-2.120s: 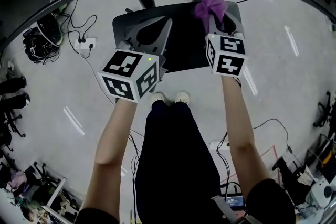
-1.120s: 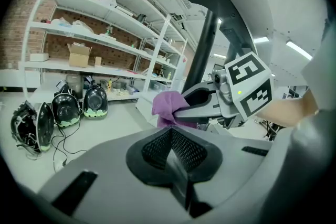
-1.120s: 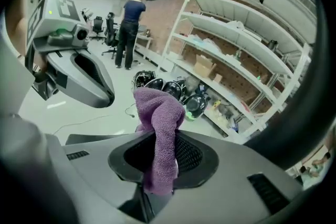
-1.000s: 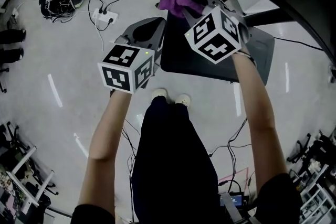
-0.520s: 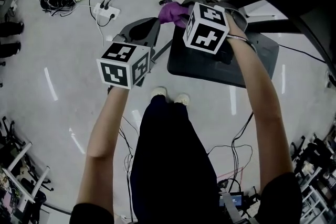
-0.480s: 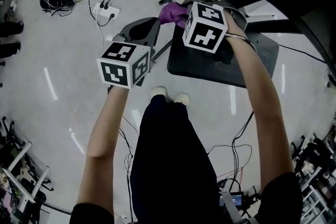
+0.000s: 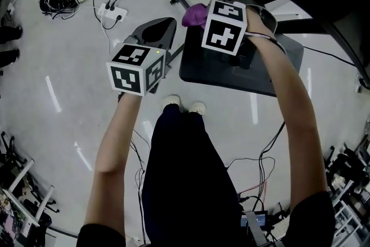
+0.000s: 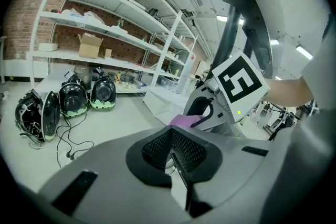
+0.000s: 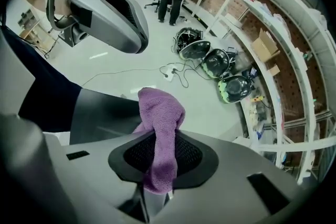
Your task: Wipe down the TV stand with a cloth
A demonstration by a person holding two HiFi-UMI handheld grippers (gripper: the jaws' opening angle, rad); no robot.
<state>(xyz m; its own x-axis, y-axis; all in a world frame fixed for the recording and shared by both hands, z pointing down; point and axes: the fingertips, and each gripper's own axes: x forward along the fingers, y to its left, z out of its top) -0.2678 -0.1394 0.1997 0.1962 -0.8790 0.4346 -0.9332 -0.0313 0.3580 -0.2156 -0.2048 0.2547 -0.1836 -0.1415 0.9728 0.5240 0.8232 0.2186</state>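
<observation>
Purple cloth in right gripper's jaws, near TV stand

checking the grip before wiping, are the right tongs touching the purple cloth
Touching. The right gripper view shows the right tongs shut on the purple fuzzy cloth, which bunches up from between them.

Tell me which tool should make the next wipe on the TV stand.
Right. The right tool is shut on the purple cloth, close to the stand base. The left tool is shut on nothing, over the floor beside the base.
</observation>
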